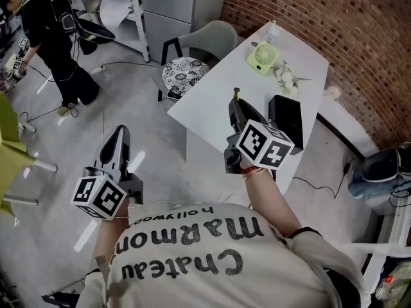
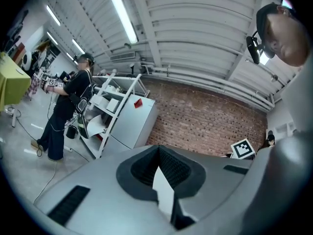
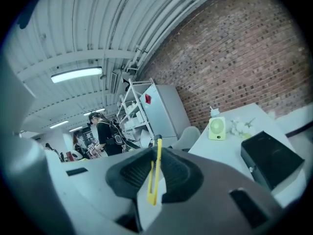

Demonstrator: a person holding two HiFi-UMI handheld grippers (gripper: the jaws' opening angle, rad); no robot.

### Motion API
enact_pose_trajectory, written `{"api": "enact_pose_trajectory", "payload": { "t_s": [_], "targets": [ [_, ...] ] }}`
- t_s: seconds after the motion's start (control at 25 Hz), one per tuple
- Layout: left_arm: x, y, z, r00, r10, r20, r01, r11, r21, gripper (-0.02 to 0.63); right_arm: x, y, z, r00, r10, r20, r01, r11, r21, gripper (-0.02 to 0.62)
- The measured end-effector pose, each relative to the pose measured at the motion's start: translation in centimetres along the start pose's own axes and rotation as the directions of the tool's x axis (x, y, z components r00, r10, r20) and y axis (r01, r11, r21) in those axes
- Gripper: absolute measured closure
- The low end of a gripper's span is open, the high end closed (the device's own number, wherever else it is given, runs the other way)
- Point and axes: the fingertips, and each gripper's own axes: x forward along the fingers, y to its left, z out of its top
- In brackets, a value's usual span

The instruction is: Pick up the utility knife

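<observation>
So the right hand-held gripper (image 1: 236,106) is clamped on the utility knife (image 3: 154,180). In the right gripper view the skinny yellow body stands nearly upright between the two dark pads, with its dark top end poking out just past the jaw tips. In the head view that hand-held gripper sits over the near part of the white desk (image 1: 215,98), with the knife in the jaws and not lying on the desk top. The left hand-held gripper (image 1: 119,133) is off to the side over the grey floor (image 1: 138,117), well apart from the desk. Its jaws are pinched together at the tips and there's nothing between them. Further out on the desk there's a black box (image 1: 287,119) just right of the right hand-held gripper. Past that, near the far end, are a little lime-green fan (image 1: 262,58) and a small bunch of white flowers (image 1: 284,77) right beside it. A grey chair (image 1: 212,37) with a patterned seat cushion is pulled up at the desk's left edge. A brick wall (image 1: 321,18) runs along the right side. Way back on the left, a person in black (image 1: 54,37) is standing near a white shelf rack (image 1: 125,11).
</observation>
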Motion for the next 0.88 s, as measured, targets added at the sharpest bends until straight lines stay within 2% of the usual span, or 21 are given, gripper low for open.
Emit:
{"api": "enact_pose_trajectory", "payload": {
  "t_s": [0.6,0.88],
  "targets": [
    [1.4,-11.3,-3.1,0.999,0.018,0.048,-0.018,1.000,0.010,0.604,-5.5,-3.7,3.2,0.986,0.163,-0.024,-0.165,0.983,-0.083,0.534],
    [0.6,-15.6,-5.2,0.998,0.032,0.062,-0.034,0.999,0.036,0.604,-7.8,-5.2,2.9,0.975,0.222,-0.035,-0.224,0.970,-0.091,0.534]
  ]
}}
